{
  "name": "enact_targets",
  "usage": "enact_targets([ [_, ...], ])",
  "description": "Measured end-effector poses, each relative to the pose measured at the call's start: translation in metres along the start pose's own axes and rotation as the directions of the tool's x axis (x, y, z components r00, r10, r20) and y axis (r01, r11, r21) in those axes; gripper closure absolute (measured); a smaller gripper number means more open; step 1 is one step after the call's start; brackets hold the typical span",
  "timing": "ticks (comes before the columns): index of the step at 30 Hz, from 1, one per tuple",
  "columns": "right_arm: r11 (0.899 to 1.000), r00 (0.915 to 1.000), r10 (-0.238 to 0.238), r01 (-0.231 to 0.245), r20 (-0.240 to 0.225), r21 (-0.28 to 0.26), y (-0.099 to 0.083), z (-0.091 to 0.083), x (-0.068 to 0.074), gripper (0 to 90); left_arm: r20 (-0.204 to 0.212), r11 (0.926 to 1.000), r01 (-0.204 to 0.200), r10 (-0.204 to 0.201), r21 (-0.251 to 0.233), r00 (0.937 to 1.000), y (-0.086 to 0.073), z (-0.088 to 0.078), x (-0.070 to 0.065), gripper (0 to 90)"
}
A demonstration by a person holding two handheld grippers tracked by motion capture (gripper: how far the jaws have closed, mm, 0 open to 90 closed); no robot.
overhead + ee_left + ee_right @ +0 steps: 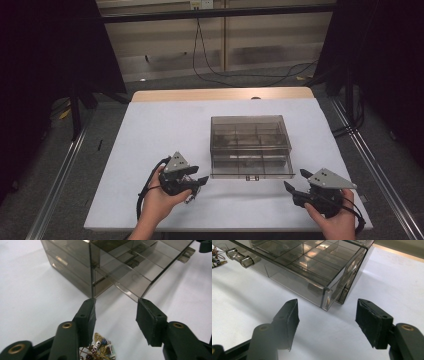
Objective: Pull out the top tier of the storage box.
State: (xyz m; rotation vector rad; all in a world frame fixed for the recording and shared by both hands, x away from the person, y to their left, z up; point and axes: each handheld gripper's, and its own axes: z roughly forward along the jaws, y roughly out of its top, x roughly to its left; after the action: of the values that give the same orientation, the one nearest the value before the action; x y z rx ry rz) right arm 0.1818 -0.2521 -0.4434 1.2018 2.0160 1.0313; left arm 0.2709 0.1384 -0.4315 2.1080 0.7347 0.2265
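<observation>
A small gold trinket (100,350), partly cut off at six o'clock in the left gripper view, is hard to identify. The smoky drawer box (250,145) sits mid-counter (150,130), bare surface around it. The left gripper (200,181) at seven o'clock and right gripper (295,181) at five both have jaws apart, holding nothing.

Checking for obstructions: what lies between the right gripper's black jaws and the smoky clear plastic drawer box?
Only bare white table cover lies between the right gripper and the drawer box, per the right gripper view.
</observation>
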Motion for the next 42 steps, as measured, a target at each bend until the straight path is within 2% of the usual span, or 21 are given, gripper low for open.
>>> enact_targets([
  [4,1.0,1.0,0.0,0.0,-0.001,0.007,-0.001,0.0,-0.001,30.2,-0.011,0.9996,0.019,-0.019,0.02,0.9998,0.0,0.001,0.005,44.5],
  [6,1.0,1.0,-0.002,0.002,0.003,0.007,-0.001,0.0,-0.002,29.2,-0.026,0.9994,0.024,-0.024,0.024,0.9994,0.0,0.002,0.007,39.4],
  [11,1.0,1.0,0.002,-0.002,0.002,0.005,-0.001,0.0,-0.003,26.2,-0.021,0.9979,0.048,-0.047,0.044,0.9987,0.0,0.003,0.012,33.3],
  [16,1.0,1.0,-0.003,0.003,0.004,0.008,-0.002,0.001,-0.003,23.3,-0.037,0.9961,0.043,-0.04,0.077,0.9985,0.0,0.003,0.016,23.8],
  [20,1.0,1.0,-0.004,0.004,0.004,0.005,-0.002,0.001,-0.003,20.1,-0.047,0.9956,0.05,-0.046,0.08,0.9978,-0.001,0.001,0.021,21.6],
  [25,1.0,1.0,-0.006,0.006,0.002,0.012,-0.002,0.003,-0.003,19.1,-0.051,0.9927,0.08,-0.076,0.091,0.9958,-0.002,0.001,0.028,16.7],
  [31,1.0,0.9999,-0.011,0.011,0.0,0.009,-0.002,0.003,-0.003,18.3,-0.075,0.9896,0.074,-0.065,0.123,0.995,-0.001,-0.003,0.034,14.6],
  [35,1.0,1.0,-0.008,0.008,-0.004,0.007,-0.002,0.002,-0.004,17.3,-0.07,0.9834,0.071,-0.06,0.167,0.9958,-0.002,-0.002,0.038,14.6],
  [39,1.0,1.0,-0.007,0.007,-0.001,0.004,-0.002,0.001,-0.004,16.5,-0.049,0.9724,0.069,-0.059,0.223,0.997,-0.003,0.001,0.039,14.8],
  [40,1.0,1.0,-0.005,0.005,0.003,0.006,-0.002,0.001,-0.004,16.2,-0.044,0.9676,0.076,-0.067,0.241,0.9968,-0.003,0.002,0.038,15.0],
  [41,1.0,1.0,-0.006,0.006,0.001,0.004,-0.002,0.0,-0.005,16.2,-0.03,0.9629,0.061,-0.055,0.263,0.998,-0.004,0.004,0.038,15.0],
  [42,1.0,1.0,-0.003,0.003,-0.002,0.001,-0.002,0.0,-0.005,16.0,-0.036,0.9611,0.06,-0.052,0.27,0.998,-0.004,0.004,0.038,15.0],
])
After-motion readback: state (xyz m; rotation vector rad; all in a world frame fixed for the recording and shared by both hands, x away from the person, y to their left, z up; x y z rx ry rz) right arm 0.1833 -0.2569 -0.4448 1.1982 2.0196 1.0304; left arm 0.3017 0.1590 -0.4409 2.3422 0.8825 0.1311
